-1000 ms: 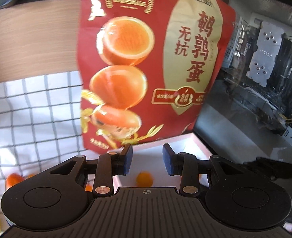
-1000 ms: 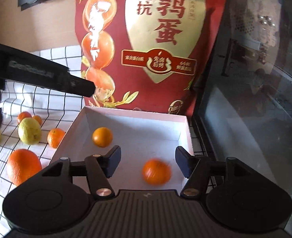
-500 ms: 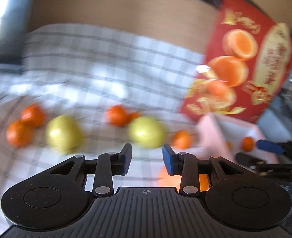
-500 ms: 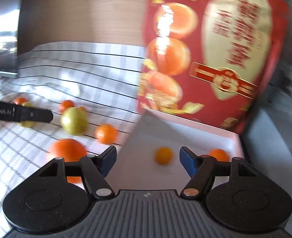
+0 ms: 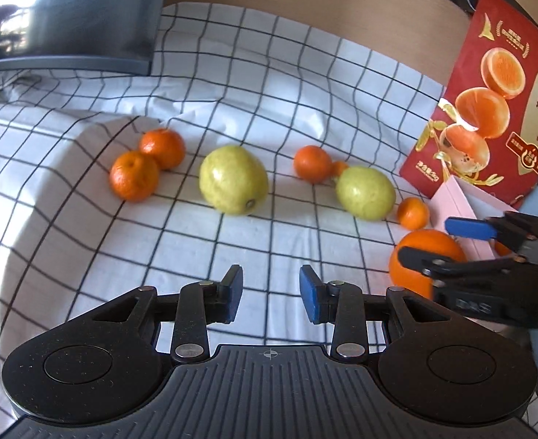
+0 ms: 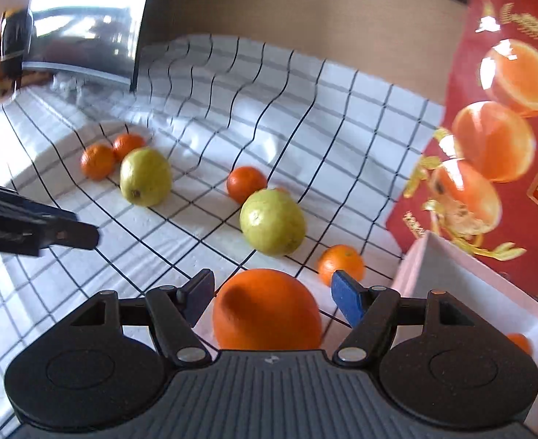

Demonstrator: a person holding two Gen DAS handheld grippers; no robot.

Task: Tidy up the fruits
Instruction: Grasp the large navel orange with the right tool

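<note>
1. Low in the right wrist view, the right tongs (image 6: 272,294) sit astride the big orange (image 6: 267,309). Their jaws stand wider than the fruit, with a gap on the right side at least, so nothing is gripped yet. This looks like the line-up before a squeeze.
2. The left tongs (image 5: 270,292) hang over bare checked cloth (image 5: 232,84), parted about halfway and empty. The near lemon (image 5: 233,180) lies ahead of them, above centre, and seems their likely target.
3. Loose fruit is scattered across the cloth: two mandarins (image 5: 146,164) touching at centre left, a second lemon (image 5: 365,193) to the right with a mandarin (image 5: 312,164) behind it, and a small one (image 5: 412,213) just beside the box.
4. The pink box (image 6: 462,281) sits at the right edge, open side up. An orange fruit (image 6: 521,342) shows inside, so it is probably the collecting bin, set close to keep carries short.
5. A red bag (image 6: 506,109) stands upright behind the box; it plays no clear part in the sorting.
6. The big orange lies near the box's corner, so lifting it in should need only a short swing rightwards.
</note>
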